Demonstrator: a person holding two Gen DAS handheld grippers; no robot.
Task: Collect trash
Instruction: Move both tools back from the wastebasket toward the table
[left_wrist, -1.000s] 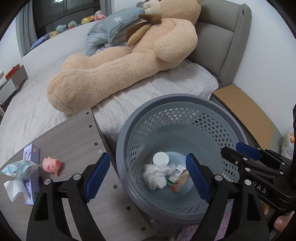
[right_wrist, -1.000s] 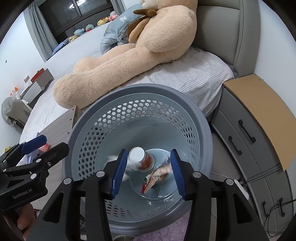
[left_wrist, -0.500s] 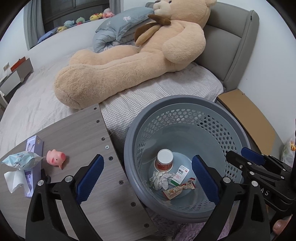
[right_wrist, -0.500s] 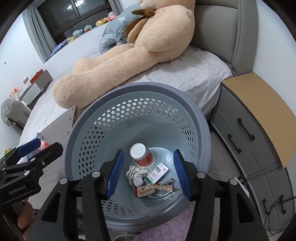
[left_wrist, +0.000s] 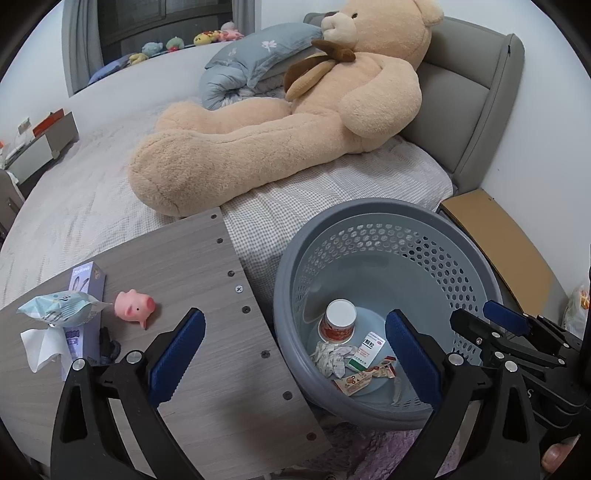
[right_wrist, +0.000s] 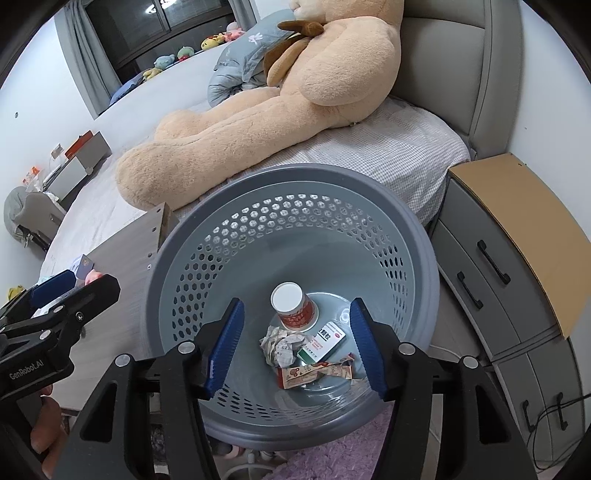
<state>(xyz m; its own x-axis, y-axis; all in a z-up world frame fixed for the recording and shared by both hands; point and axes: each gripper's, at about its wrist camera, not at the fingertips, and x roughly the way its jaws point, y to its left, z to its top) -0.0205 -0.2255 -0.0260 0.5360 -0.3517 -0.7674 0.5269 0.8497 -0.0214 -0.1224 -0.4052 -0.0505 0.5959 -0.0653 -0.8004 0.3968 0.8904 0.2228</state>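
Note:
The grey perforated bin (left_wrist: 388, 229) (right_wrist: 295, 173) stands beside the wooden table (left_wrist: 207, 280). On its bottom lie a red paper cup (right_wrist: 295, 310), a crumpled paper ball (right_wrist: 279, 343), a small medicine box (right_wrist: 321, 343) and a snack wrapper (right_wrist: 314, 371). My left gripper (left_wrist: 295, 317) is open wide over the table's edge and the bin's rim, holding nothing. My right gripper (right_wrist: 296, 304) hangs above the bin with its jaws opening and nothing between them. A tissue pack (left_wrist: 61, 306), a white tissue (left_wrist: 40, 345), a purple box (left_wrist: 86, 295) and a pink pig toy (left_wrist: 133, 306) lie on the table.
A big teddy bear (left_wrist: 280, 122) lies on the bed (left_wrist: 92, 184) behind the table and bin. A grey nightstand (right_wrist: 509, 266) with a brown top stands right of the bin. A purple rug (right_wrist: 351, 458) covers the floor under the bin.
The paper ball and the wrapper, blurred in mid-fall a second ago, now lie still on the bin's bottom. Both grippers' jaws have widened. The left view has shifted, showing more of the table.

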